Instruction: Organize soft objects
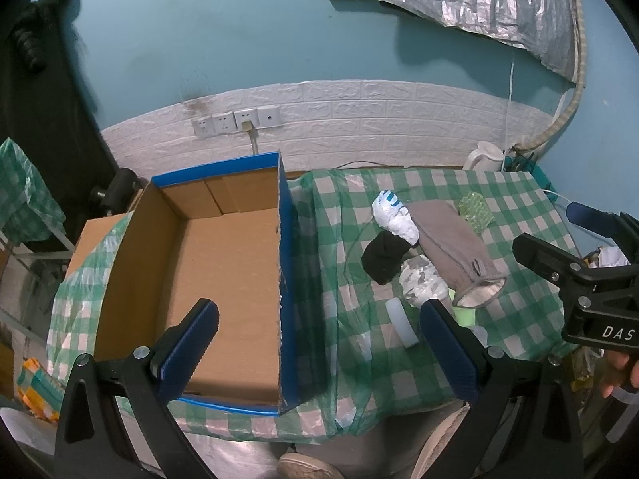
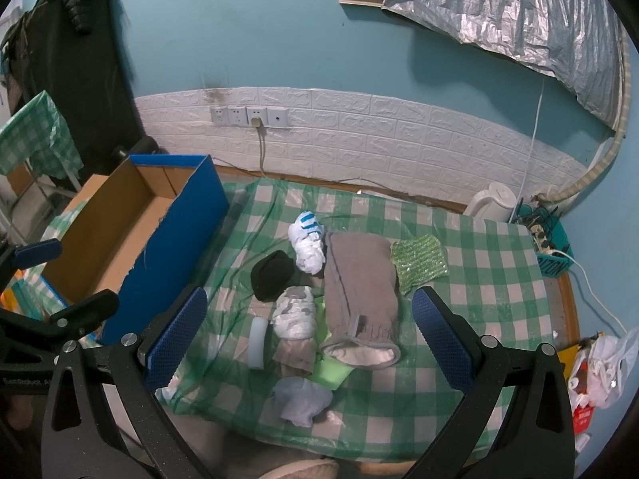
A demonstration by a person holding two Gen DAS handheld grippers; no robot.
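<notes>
Both grippers hang open and empty; the right gripper (image 2: 309,337) is nearer the grey sleeve (image 2: 361,291), which runs lengthwise toward it mid-table, with the box (image 2: 175,247) at the left edge.

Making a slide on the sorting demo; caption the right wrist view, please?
Open right gripper hovers above socks and a grey garment on the checked table, cardboard box alongside.
</notes>
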